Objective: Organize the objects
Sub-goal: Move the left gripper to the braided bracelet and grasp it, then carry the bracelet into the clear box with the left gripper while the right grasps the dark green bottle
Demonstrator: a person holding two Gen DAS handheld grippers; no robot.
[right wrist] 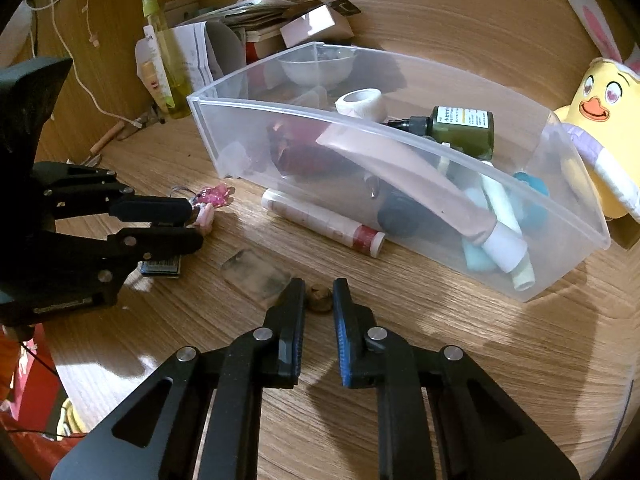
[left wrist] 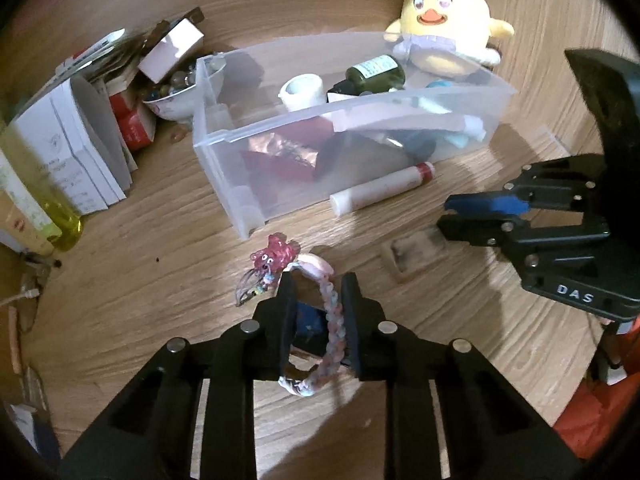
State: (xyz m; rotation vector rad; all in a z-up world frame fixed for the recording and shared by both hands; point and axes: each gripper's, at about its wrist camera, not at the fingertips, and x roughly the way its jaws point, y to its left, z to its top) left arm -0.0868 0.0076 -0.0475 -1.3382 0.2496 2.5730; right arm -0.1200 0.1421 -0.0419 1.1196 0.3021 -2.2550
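1. The desk (left wrist: 132, 276) is pale wood-grain laminate, smooth enough to throw back patches of light.
2. A braided cord bracelet (left wrist: 334, 332) in faded pink and pale blue, with a glossy pink bear charm (left wrist: 272, 258), lies on the desk just in front of the bin.
3. The left claw (left wrist: 318, 286), matte black, has its jaws pinching the bracelet's braid.
4. The right claw (right wrist: 318, 292) has a ribbed blue pad on one finger; its jaws are drawn close, flanking a small brown lump (right wrist: 319, 299) on the desk. Whether they press it I cannot tell.
5. The translucent plastic bin (right wrist: 400, 136) is rectangular with rounded corners and holds a dark green bottle (right wrist: 464, 130), a white tape roll (right wrist: 362, 104) and soft tubes.
6. A white cylindrical tube with a red cap (right wrist: 324, 222) lies against the bin's near wall.
7. A plush yellow chick (left wrist: 446, 20) with bunny ears sits behind the bin.
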